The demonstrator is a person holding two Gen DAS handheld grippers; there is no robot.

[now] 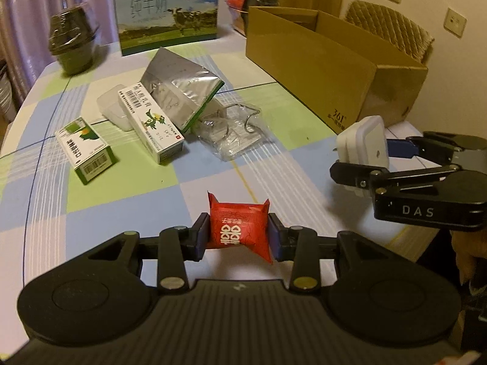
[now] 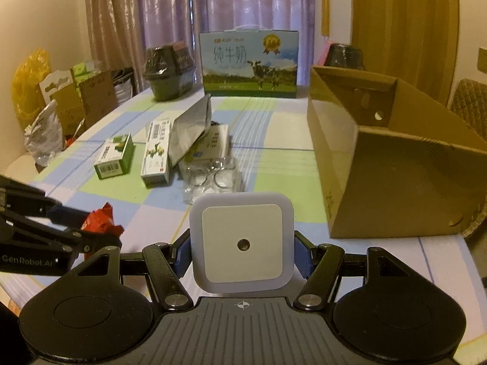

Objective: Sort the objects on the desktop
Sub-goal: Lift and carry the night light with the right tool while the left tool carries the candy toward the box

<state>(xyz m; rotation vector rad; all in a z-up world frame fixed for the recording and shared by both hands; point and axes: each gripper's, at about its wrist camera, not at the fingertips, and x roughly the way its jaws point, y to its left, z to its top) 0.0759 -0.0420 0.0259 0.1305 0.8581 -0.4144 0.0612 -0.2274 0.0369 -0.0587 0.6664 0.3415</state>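
Red sachet [image 1: 239,231], printed in white characters, sits clamped in the left gripper [image 1: 238,237] jaws above the table [image 1: 121,194], while the right gripper [image 2: 242,251], marked "DAS", has its jaws closed on a white square night-light [image 2: 242,245] whose plug is partly hidden.
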